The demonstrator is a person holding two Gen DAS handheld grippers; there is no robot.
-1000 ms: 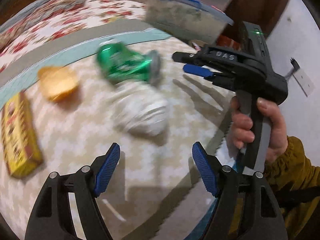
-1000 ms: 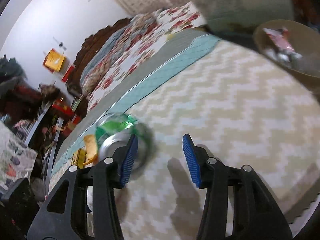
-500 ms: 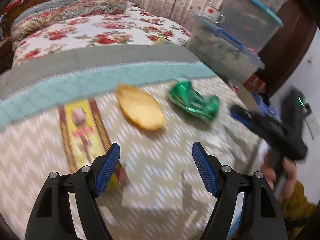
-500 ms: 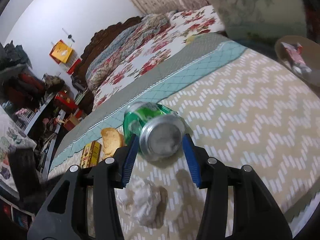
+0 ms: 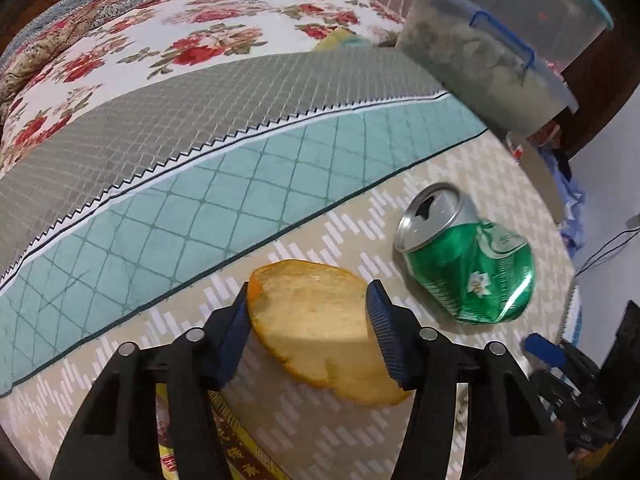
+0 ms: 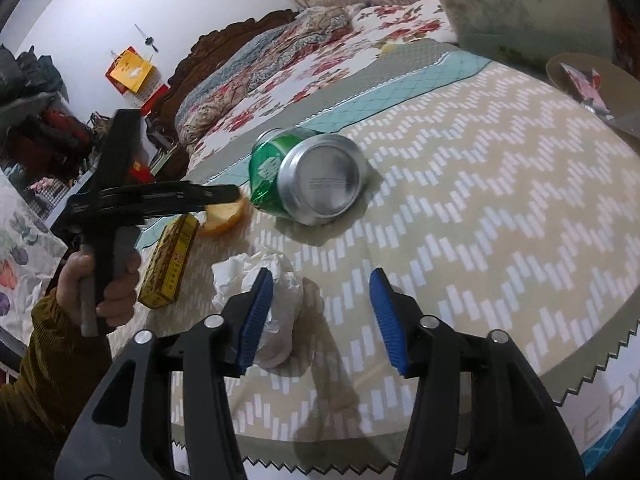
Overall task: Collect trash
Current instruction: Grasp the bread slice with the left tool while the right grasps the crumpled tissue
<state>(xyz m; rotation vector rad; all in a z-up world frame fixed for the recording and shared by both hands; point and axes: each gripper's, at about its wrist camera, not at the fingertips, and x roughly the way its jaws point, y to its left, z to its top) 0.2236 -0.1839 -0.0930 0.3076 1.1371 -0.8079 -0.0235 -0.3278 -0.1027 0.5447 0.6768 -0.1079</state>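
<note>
An orange peel (image 5: 316, 320) lies on the zigzag-patterned mat (image 5: 360, 248), between the fingers of my left gripper (image 5: 310, 332); the jaws touch or nearly touch its two sides. A crushed green can (image 5: 468, 264) lies on its side to the right of it. In the right wrist view the can (image 6: 308, 176) lies ahead, a crumpled white tissue (image 6: 260, 280) sits by the left finger of my open, empty right gripper (image 6: 320, 316), and the left gripper (image 6: 224, 196) is over the peel (image 6: 224, 216).
A yellow box (image 6: 170, 264) lies left of the tissue, under the left gripper. A bowl (image 6: 592, 88) holding wrappers stands at the mat's far right. A plastic storage bin (image 5: 480, 64) stands behind. A floral bedspread (image 5: 160, 40) lies beyond the mat.
My left gripper swung from the tissue and can over to the peel and narrowed around it. My right gripper drew back from the can; the tissue is now by its left finger.
</note>
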